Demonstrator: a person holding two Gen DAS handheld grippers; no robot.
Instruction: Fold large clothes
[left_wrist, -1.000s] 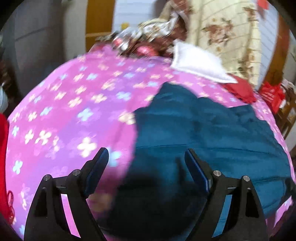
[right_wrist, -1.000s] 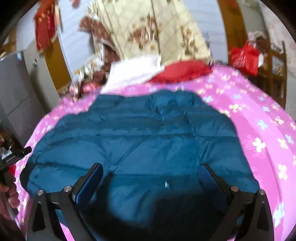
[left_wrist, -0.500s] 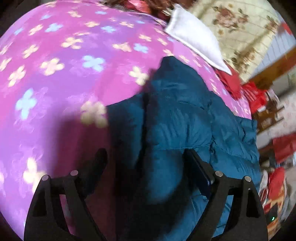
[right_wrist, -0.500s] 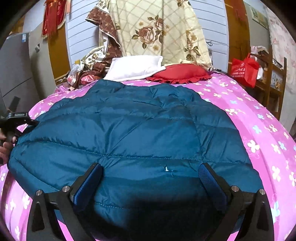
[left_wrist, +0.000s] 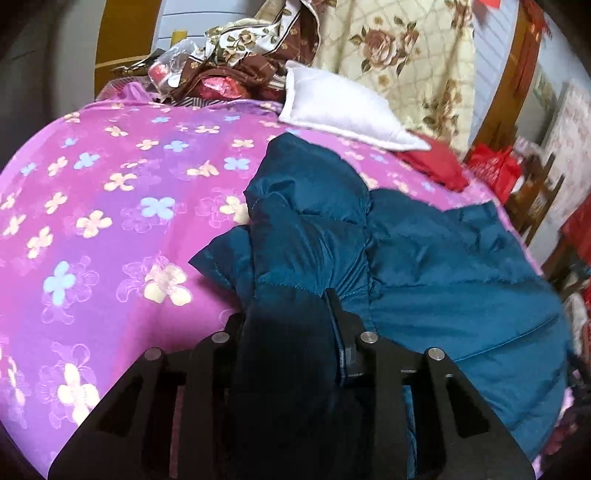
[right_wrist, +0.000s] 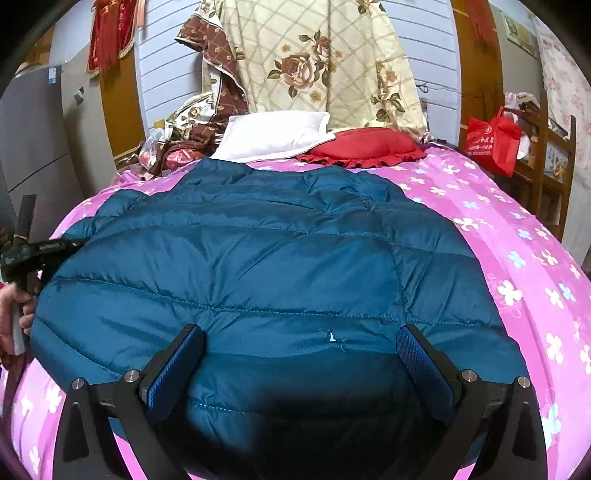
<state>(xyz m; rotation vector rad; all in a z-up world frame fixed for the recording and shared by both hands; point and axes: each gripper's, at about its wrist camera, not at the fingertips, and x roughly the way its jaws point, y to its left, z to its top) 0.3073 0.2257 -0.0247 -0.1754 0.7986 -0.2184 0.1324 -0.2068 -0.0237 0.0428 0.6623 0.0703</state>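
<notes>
teal puffer jacket (right_wrist: 258, 266) lies spread on the pink flowered bedspread (left_wrist: 110, 229), its long axis running away from the right gripper toward the white pillow (right_wrist: 273, 136). left gripper (left_wrist: 288, 332) is at the jacket's left edge, jaws closing on a bunched sleeve fold caught between them. right gripper (right_wrist: 299, 362) hovers over the near hem, jaws wide apart, holding nothing. the fold likely goes across toward the right side, so the left hand leads.
</notes>
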